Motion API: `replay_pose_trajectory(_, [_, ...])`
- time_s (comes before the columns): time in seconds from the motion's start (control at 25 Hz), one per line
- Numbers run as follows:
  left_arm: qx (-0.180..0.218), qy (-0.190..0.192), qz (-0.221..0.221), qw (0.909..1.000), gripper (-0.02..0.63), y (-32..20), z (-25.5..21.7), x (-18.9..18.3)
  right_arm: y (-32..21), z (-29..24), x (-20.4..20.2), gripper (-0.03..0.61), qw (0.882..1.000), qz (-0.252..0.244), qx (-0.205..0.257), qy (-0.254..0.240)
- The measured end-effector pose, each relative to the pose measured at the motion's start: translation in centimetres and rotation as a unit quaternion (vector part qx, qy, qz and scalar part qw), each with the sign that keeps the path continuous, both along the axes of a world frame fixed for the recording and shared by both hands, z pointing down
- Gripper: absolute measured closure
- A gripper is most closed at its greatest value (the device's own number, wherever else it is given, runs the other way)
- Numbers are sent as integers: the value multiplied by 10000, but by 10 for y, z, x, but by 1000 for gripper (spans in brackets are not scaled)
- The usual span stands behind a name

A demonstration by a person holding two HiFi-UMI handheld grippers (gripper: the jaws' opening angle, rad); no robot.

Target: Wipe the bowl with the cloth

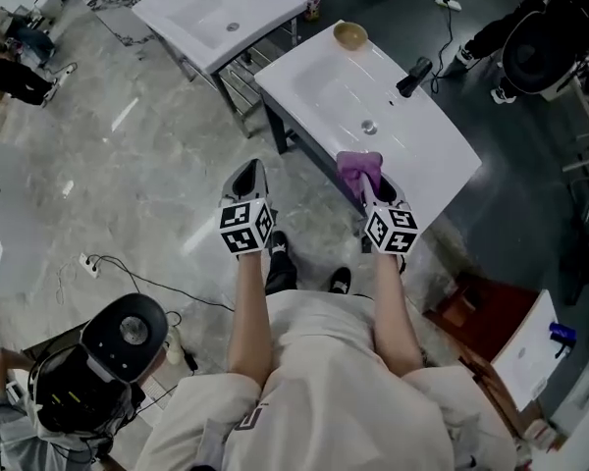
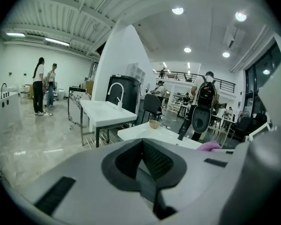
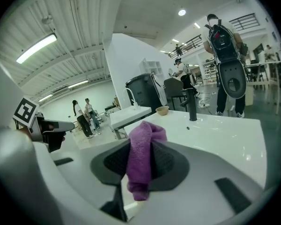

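Gripping purple cloth in right tongs, jaws clamped on it | left tongs fully closed, empty, at 9 o'clock of right | bowl on white tabletop, 12 o'clock of cloth

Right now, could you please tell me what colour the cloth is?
Purple. The cloth shows best in the right gripper view, clamped in the right gripper.

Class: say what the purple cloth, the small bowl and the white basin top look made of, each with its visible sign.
Purple cloth: soft terry or microfibre, matte; fuzzy nap, limp folds.
Small bowl: tan, possibly wood or bamboo; too small to be sure.
White basin top: glossy ceramic or cast resin; smooth moulded surface.
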State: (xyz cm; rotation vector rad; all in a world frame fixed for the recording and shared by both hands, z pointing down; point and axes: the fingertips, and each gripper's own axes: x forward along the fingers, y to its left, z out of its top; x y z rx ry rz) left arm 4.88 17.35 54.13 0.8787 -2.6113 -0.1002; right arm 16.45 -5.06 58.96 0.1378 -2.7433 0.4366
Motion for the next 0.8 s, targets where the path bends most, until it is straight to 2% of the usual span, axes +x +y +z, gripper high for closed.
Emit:
replay_pose_trajectory(0.2, [127, -85, 186, 9997, 607, 8, -13, -53, 12, -10, -42, 486, 9997, 157, 170, 16])
replay_pose_trajectory(0.36, [111, -109, 480, 9987, 607, 10, -16, -90, 13, -16, -69, 486, 9978, 490, 412, 156])
replay_pose_trajectory(0.56, [87, -85, 802, 9967, 607, 16, -19, -119, 19, -27, -90, 486, 9960, 751, 485, 90])
replay_pose_trajectory(0.8, [178, -57, 992, 9949, 607, 12, -23, -146, 20, -29, -111, 486, 9947, 770, 658, 199])
